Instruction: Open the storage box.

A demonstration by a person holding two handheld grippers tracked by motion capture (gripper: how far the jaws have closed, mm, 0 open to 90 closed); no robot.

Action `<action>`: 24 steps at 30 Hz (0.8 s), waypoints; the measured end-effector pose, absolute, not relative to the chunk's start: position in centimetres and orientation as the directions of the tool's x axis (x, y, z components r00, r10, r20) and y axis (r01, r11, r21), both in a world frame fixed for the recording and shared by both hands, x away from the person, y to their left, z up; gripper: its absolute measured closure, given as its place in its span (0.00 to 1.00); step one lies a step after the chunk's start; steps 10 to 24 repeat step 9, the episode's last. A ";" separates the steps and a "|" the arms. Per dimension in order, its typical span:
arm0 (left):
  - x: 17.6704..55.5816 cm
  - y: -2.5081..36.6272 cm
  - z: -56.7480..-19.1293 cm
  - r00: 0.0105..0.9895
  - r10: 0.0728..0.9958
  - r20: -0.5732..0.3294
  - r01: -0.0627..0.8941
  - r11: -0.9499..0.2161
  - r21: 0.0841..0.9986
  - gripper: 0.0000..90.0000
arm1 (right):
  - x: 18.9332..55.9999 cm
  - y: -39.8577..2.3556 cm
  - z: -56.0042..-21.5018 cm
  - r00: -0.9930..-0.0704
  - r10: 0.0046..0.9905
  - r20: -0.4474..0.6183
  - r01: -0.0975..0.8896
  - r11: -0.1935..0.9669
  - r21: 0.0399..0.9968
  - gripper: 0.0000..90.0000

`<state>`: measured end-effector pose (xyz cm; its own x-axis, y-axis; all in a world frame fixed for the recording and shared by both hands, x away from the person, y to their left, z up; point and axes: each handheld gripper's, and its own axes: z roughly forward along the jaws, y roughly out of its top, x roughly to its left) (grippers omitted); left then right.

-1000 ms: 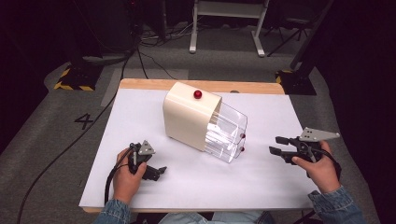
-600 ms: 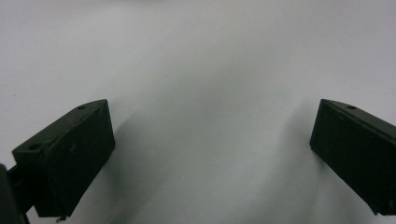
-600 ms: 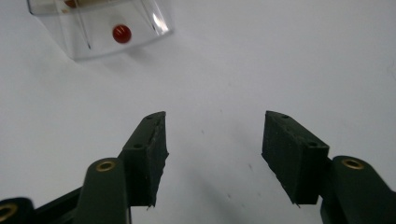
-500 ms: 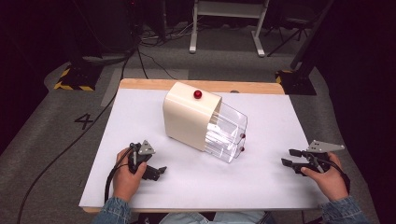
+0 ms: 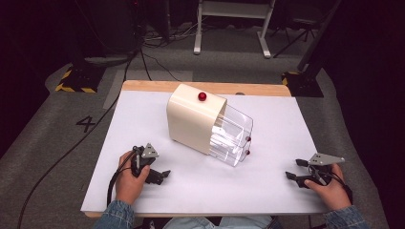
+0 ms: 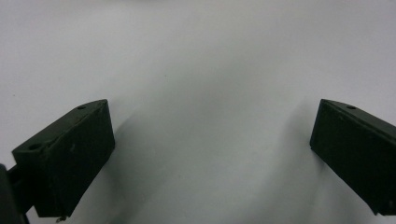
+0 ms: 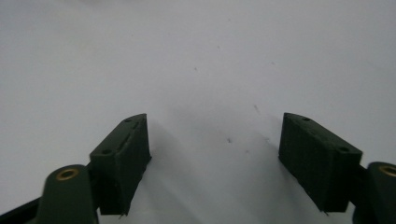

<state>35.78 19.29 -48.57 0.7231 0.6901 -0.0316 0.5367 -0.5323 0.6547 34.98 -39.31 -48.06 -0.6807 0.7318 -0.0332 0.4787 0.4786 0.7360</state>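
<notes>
left gripper (image 5: 152,172) rests low on the white desk (image 5: 267,186), held in the person's left hand (image 5: 128,180); its fingers (image 6: 70,163) stand wide apart with only bare desk surface between them, nothing held. right gripper (image 5: 295,171) lies near the desk's right edge in the right hand (image 5: 330,188), grey three-cornered plate (image 5: 325,159) on top; its fingers (image 7: 122,163) have just been opening and now stand well apart, with nothing but white desk between them. cream-coloured dispenser (image 5: 193,118) with a red knob (image 5: 202,96) on its upper face stands on the desk between the two grippers and beyond both sets of fingers, well apart from each. its clear plastic compartment (image 5: 233,136) juts from the cream body toward the right gripper's side, tilted downward, and carries two small red dots (image 5: 247,145) at its lower outer corner. the clear part lies nearer to the right gripper's fingers than the cream body does; the cream body lies nearer to the left gripper's fingers. black cable (image 5: 114,179) loops from the left gripper back around the left hand. denim sleeves (image 5: 112,217) show at the near edge of the desk. beyond the desk, a grey floor (image 5: 57,138) marked with the figure 4 (image 5: 86,124)
</notes>
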 end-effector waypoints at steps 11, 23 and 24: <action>35.8 19.3 -48.6 0.724 0.690 -0.032 0.536 -0.533 0.654 0.00 | 35.2 -39.3 -48.1 -0.653 0.757 -0.029 0.508 0.465 0.725 0.15; 35.8 19.3 -48.6 0.724 0.690 -0.032 0.536 -0.533 0.654 0.00 | 35.2 -39.3 -48.1 -0.653 0.757 -0.029 0.508 0.465 0.725 0.15; 35.8 19.3 -48.6 0.724 0.690 -0.032 0.536 -0.533 0.654 0.00 | 35.2 -39.3 -48.1 -0.653 0.757 -0.029 0.508 0.465 0.725 0.15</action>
